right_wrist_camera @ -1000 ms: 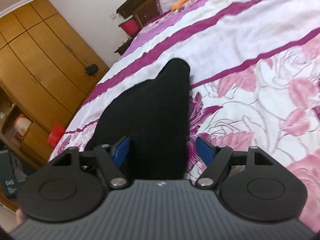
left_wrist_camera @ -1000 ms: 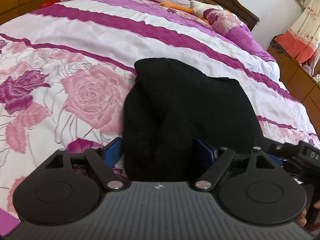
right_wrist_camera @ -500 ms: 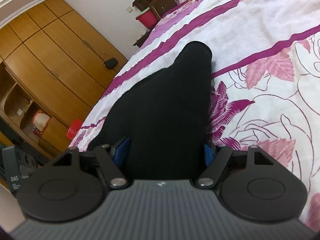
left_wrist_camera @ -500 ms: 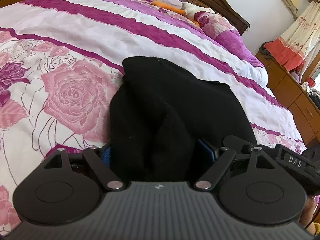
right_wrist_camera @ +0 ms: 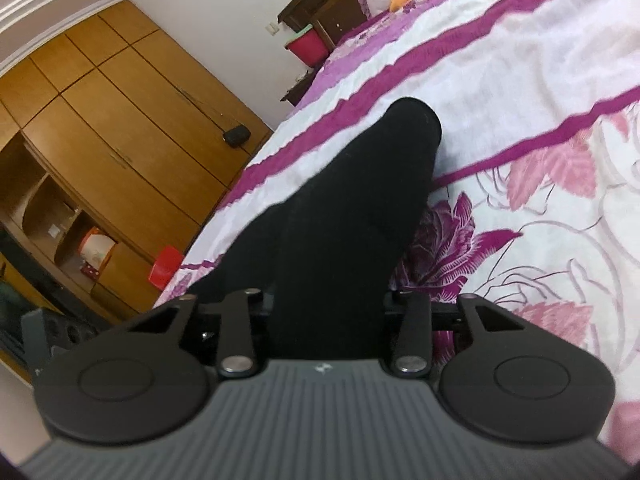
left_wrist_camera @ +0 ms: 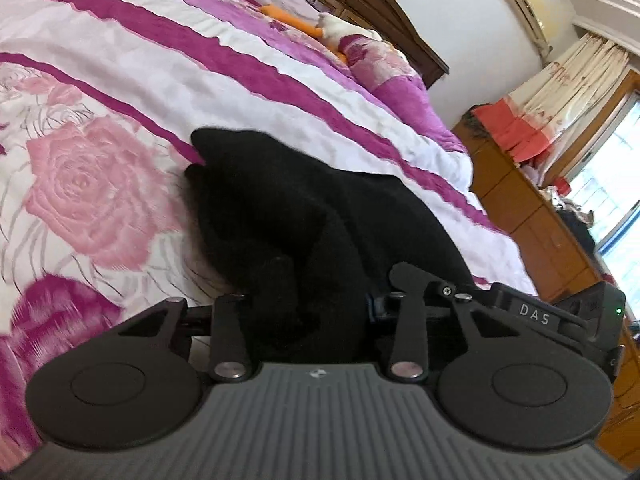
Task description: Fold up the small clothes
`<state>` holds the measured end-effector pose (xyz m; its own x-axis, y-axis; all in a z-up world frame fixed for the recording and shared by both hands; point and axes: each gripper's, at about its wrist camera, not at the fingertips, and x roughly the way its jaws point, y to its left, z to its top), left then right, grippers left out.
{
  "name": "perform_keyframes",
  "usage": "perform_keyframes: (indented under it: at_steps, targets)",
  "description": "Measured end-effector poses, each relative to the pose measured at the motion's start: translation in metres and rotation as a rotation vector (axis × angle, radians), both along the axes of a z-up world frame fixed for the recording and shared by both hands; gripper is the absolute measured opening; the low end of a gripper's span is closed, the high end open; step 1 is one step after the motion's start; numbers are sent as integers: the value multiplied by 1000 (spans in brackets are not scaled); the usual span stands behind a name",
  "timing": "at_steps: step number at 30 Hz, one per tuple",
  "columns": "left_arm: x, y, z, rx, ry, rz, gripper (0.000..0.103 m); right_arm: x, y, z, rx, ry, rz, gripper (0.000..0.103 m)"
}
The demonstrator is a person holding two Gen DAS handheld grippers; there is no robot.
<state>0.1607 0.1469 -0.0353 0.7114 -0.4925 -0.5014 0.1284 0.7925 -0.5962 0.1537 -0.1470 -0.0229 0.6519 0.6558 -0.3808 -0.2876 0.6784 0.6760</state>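
Garment: black knit garment (left_wrist_camera: pixel 304 216), soft and matte, bunched into thick folds; in the right wrist view (right_wrist_camera: pixel 352 216) it narrows to a rounded end.
Where: lying on the bedspread (left_wrist_camera: pixel 120 80), a quilted cover with pink roses and magenta stripes.
Left tongs (left_wrist_camera: pixel 306 312): tilted downward, jaws closing, near edge of the fabric bunched between them.
Right tongs (right_wrist_camera: pixel 328 312): tilted slightly downward, jaws closing, cloth filling the gap; pads hidden.
Behind: wooden wardrobe (right_wrist_camera: pixel 112 152), curtains (left_wrist_camera: pixel 568 68).

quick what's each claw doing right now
Left claw: closing on the black garment; fabric bunched between its jaws.
Right claw: closing on the same garment; fabric fills its gap.
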Motion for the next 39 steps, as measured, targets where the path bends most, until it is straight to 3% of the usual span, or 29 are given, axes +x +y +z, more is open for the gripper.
perform_keyframes:
  at_steps: [7,12,16,19,23,34,39]
  targets:
    - [-45,-48,21,7,-45,-76,44,-49,-30,40,-85,-31,-34,42]
    - [-84,-80,20,52,-38,-138,45,-98,-58,44,-124,5,-89,43]
    - [-110,-96,11,195,-12,-84,47,-115,-65,20,-198,55,-116,47]
    - [-120,-98,-1,278,26,-42,60,-113,-60,-3,-283,72,-94,57]
    - [-123,-89,-4,285,51,-5,62,-114,-62,-15,-268,45,-96,60]
    - [-161,-103,31,423,-4,16,64,-164,-72,21,-293,14,-201,66]
    - [-184,-114,40,477,-26,5,77,-193,-70,34,-329,-26,-192,69]
